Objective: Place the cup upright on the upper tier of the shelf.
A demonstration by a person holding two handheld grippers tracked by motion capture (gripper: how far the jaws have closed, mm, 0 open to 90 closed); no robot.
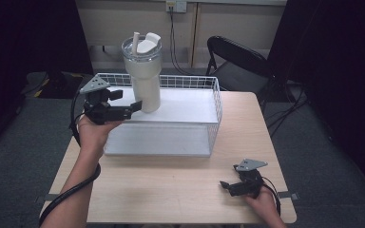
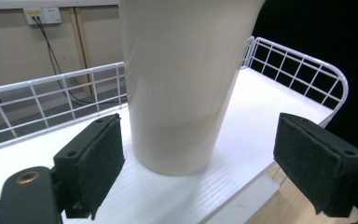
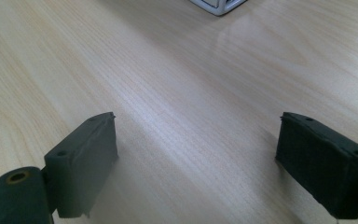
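Note:
A tall cream tumbler (image 1: 145,85) with a lid and straw stands upright on the top board of a white wire rack (image 1: 190,80). My left gripper (image 1: 126,102) is level at its base from the left. In the left gripper view the tumbler (image 2: 182,93) rises just beyond my left gripper (image 2: 196,135), whose jaws are open: the left pad (image 2: 98,163) sits close to the cup wall without touching and the right pad (image 2: 317,158) is far off it. My right gripper (image 1: 227,187) rests low over the table's front right, and in its own view my right gripper (image 3: 196,126) is open over bare wood.
The rack's wire rail (image 2: 303,65) rings the top board, and a lower white shelf (image 1: 157,140) sits beneath it. The wooden table (image 1: 171,185) spreads in front of the rack. A black folding chair (image 1: 237,61) stands behind the table's far right corner.

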